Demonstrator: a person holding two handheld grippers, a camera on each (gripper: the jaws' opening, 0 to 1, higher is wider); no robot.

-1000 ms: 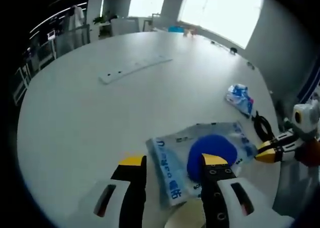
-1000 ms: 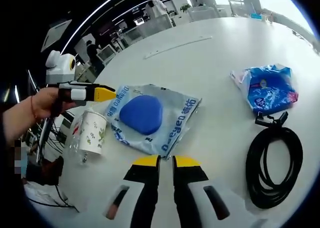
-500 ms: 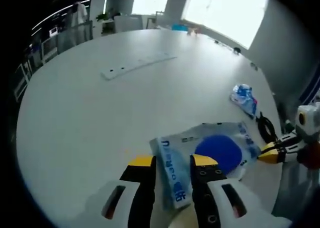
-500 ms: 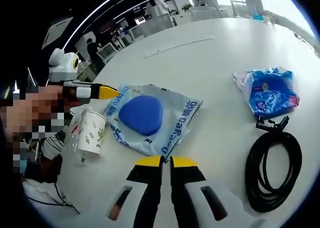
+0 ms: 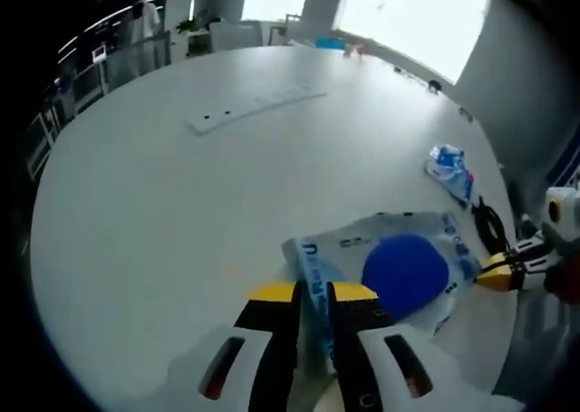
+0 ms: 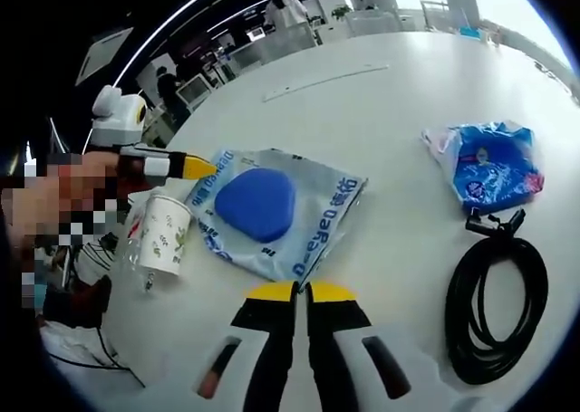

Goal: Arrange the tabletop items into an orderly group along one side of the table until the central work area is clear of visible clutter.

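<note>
A clear plastic bag [image 5: 362,240] [image 6: 322,215] with blue print lies on the round white table [image 5: 154,213] and holds a blue rounded pad [image 5: 405,274] [image 6: 256,204]. My left gripper [image 5: 313,292] [image 6: 201,167] is shut on the bag's near corner. My right gripper [image 6: 293,291] [image 5: 494,273] is shut with nothing in it, just short of the bag's other side. A paper cup [image 6: 166,234] stands by the bag at the table edge. A blue and white packet [image 6: 494,163] [image 5: 450,167] and a black coiled cable [image 6: 494,294] [image 5: 485,224] lie further along.
A long white strip [image 5: 254,109] [image 6: 326,81] lies across the far half of the table. Chairs, desks and a standing person [image 6: 285,12] are beyond the table's far edge. A hand [image 6: 77,186] holds the left gripper.
The left jaws have come together from wide open onto the bag's corner. The right jaws have narrowed their small gap to shut. The bag has barely moved.
</note>
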